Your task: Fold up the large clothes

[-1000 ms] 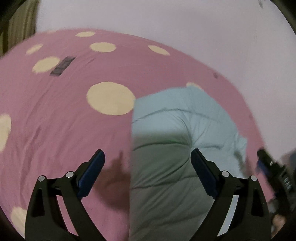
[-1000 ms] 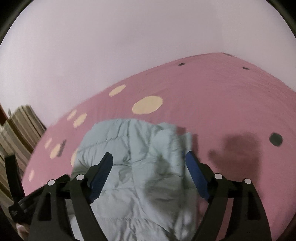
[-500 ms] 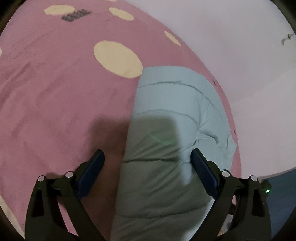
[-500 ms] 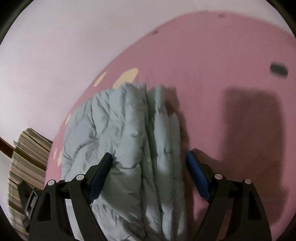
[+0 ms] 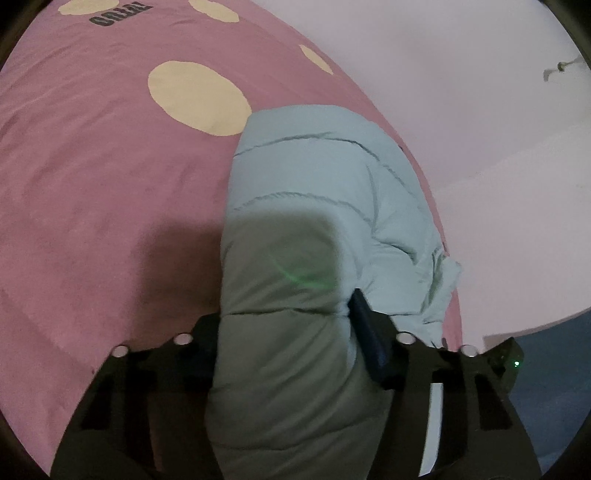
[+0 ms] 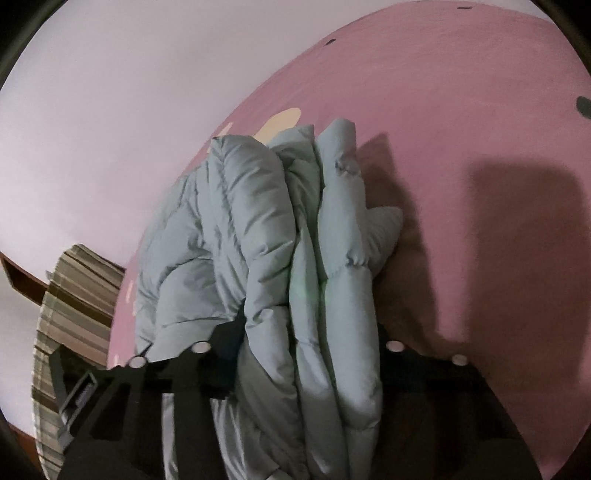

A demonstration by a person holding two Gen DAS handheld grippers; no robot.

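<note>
A pale green puffer jacket (image 5: 314, 206) lies folded into a thick bundle on a pink bed cover (image 5: 92, 184). My left gripper (image 5: 284, 339) is shut on one end of the bundle; the padded cloth bulges between the jaws and hides the left finger. In the right wrist view the jacket (image 6: 266, 229) shows as several stacked quilted layers. My right gripper (image 6: 306, 343) is shut on these layers at the other end, and its fingers are mostly buried in the cloth.
The pink cover has cream dots (image 5: 195, 98) and dark print (image 5: 114, 14). A pale wall (image 5: 461, 74) rises behind the bed. A striped cloth (image 6: 70, 295) hangs at the left in the right wrist view. Dark dots (image 6: 583, 105) mark the cover's far right.
Both grippers moved in over the ends of the folded jacket and closed on it. One second ago both were open above it.
</note>
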